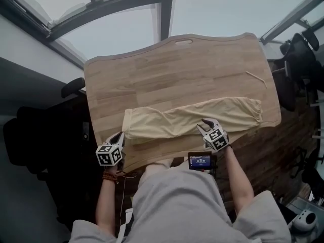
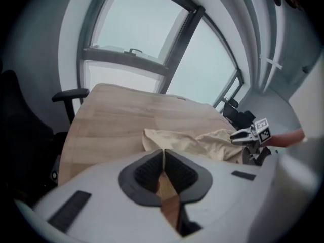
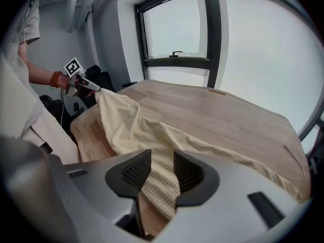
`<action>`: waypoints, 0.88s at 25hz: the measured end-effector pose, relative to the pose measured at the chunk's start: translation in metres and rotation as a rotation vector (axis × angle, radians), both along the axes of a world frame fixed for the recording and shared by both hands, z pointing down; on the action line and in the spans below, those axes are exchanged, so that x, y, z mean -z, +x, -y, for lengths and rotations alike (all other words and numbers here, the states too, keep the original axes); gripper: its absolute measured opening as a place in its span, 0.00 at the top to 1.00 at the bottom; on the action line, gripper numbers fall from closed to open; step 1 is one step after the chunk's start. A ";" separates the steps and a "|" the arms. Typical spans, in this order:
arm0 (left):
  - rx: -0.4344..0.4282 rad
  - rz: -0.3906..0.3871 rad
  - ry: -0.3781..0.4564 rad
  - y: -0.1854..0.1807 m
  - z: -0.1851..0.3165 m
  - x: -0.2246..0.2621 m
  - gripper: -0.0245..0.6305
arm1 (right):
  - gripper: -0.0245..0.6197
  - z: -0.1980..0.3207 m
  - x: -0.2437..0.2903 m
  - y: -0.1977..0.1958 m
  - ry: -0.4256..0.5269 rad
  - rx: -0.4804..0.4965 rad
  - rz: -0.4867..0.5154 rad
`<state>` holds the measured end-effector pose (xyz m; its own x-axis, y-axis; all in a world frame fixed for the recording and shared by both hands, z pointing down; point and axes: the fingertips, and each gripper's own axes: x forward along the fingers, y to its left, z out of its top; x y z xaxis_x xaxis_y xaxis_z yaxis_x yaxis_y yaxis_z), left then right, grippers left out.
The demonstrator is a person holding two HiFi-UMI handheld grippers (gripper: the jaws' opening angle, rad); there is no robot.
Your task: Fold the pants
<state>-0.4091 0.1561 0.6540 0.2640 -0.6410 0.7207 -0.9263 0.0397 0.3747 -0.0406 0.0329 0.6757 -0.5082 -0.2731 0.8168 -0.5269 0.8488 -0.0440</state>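
Pale yellow checked pants [image 1: 192, 118] lie stretched across the near part of a wooden table [image 1: 167, 75]. My left gripper [image 1: 120, 135] is at their left end, past the table's near left corner. Its jaws are shut in the left gripper view [image 2: 163, 158]. In the right gripper view the left gripper [image 3: 91, 88] holds a raised corner of the pants [image 3: 152, 135]. My right gripper [image 1: 207, 123] is at the pants' near edge, right of the middle. Its jaws [image 3: 162, 171] are closed on a fold of the cloth. The left gripper view shows the pants [image 2: 202, 140] running to the right gripper [image 2: 238, 135].
A thin pale stick [image 1: 256, 79] lies on the table's far right part. An office chair [image 1: 73, 87] stands at the left, and dark chairs [image 1: 304, 54] at the right. A small device with a screen [image 1: 200, 161] sits at the person's waist. Large windows lie beyond the table.
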 end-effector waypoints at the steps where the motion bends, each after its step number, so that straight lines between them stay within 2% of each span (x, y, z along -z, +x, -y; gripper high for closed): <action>1: 0.005 -0.008 -0.015 0.003 -0.014 -0.008 0.94 | 0.75 -0.003 -0.003 -0.002 -0.009 0.007 -0.002; 6: 0.020 0.021 -0.099 0.006 -0.070 -0.056 0.94 | 0.75 -0.017 -0.015 -0.007 -0.035 0.050 -0.018; 8: 0.018 0.005 -0.130 0.008 -0.089 -0.070 0.94 | 0.75 -0.022 -0.018 -0.008 -0.040 0.058 -0.022; 12: 0.038 0.001 -0.144 0.004 -0.110 -0.082 0.89 | 0.75 -0.026 -0.023 -0.012 -0.047 0.071 -0.030; 15: 0.082 0.050 -0.112 -0.014 -0.104 -0.070 0.82 | 0.75 -0.026 -0.025 -0.017 -0.049 0.079 -0.026; 17: 0.113 0.080 -0.057 -0.026 -0.089 -0.052 0.82 | 0.75 -0.027 -0.024 -0.022 -0.044 0.092 -0.022; 20: 0.057 0.103 0.031 -0.013 -0.047 -0.035 0.82 | 0.75 -0.032 -0.023 -0.035 -0.038 0.131 -0.014; 22: -0.002 0.101 0.043 0.011 -0.019 -0.041 0.82 | 0.75 -0.039 -0.030 -0.046 -0.050 0.187 -0.024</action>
